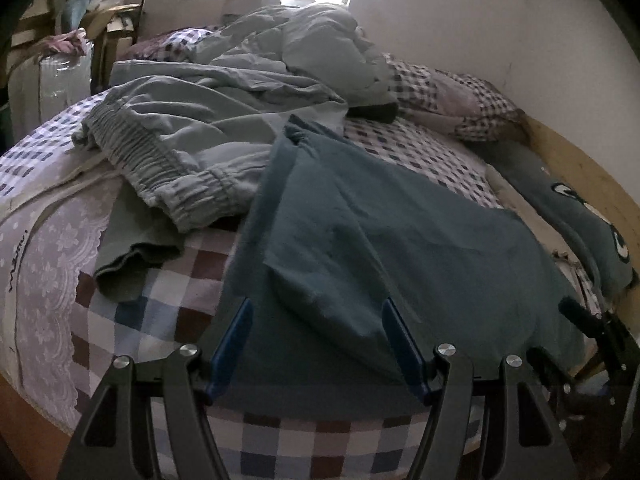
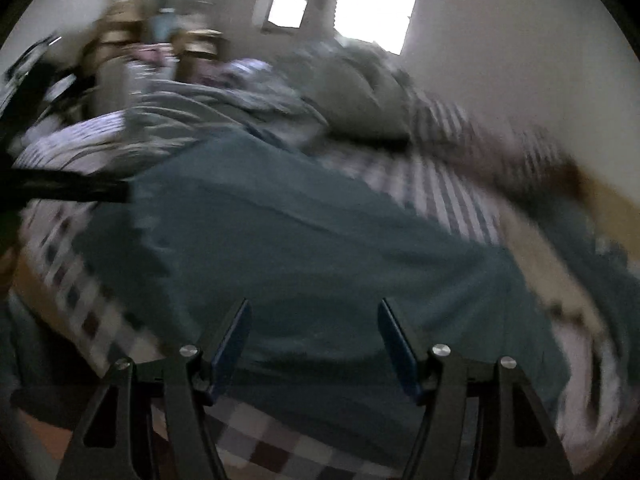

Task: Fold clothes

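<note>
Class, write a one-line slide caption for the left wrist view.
Open left gripper above a dark teal garment spread on a checked bed.

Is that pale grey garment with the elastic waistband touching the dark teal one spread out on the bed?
Touching. In the left wrist view the pale grey garment overlaps the dark teal garment's upper left edge, with no checked sheet showing between them.

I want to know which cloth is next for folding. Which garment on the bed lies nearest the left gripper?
The dark teal garment: it lies spread right in front of the open left gripper, while the pale grey-green trousers with the gathered waistband lie farther back.
</note>
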Motion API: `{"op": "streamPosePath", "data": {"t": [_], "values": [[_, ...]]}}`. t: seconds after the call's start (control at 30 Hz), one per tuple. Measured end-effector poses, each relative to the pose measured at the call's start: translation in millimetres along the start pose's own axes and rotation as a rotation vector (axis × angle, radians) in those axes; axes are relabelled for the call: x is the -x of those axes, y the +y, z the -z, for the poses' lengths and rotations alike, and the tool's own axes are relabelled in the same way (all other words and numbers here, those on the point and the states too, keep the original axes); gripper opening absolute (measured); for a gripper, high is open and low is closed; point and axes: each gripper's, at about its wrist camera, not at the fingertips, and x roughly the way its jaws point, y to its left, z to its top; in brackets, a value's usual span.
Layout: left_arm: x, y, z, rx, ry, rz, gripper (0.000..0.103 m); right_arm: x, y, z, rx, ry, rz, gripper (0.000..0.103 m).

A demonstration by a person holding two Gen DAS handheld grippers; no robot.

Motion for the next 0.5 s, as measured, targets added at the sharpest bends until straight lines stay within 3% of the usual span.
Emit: {"op": "streamPosePath", "data": {"t": [0.07, 0.13, 0.27, 0.5], "values": [[0, -5, 6, -0.015, 0.012, -0.004, 0.069, 9, 13, 0, 0.048, -0.042, -0.001, 0.071], [1, -10, 9, -0.045, 0.019, -0.008, 0.062, 10, 19, 2, 0.071, -0.056, 0.002, 0.083], [-2, -16, 14, -0.088, 0.028, -0.022, 0.05, 3, 27, 5, 0.097, -0.041, 0.0, 0.083], [-15, 2, 6, -0.016, 0.028, -0.022, 0.041, -11, 15, 7, 0.035, 0.006, -0.014, 0.083]]}}
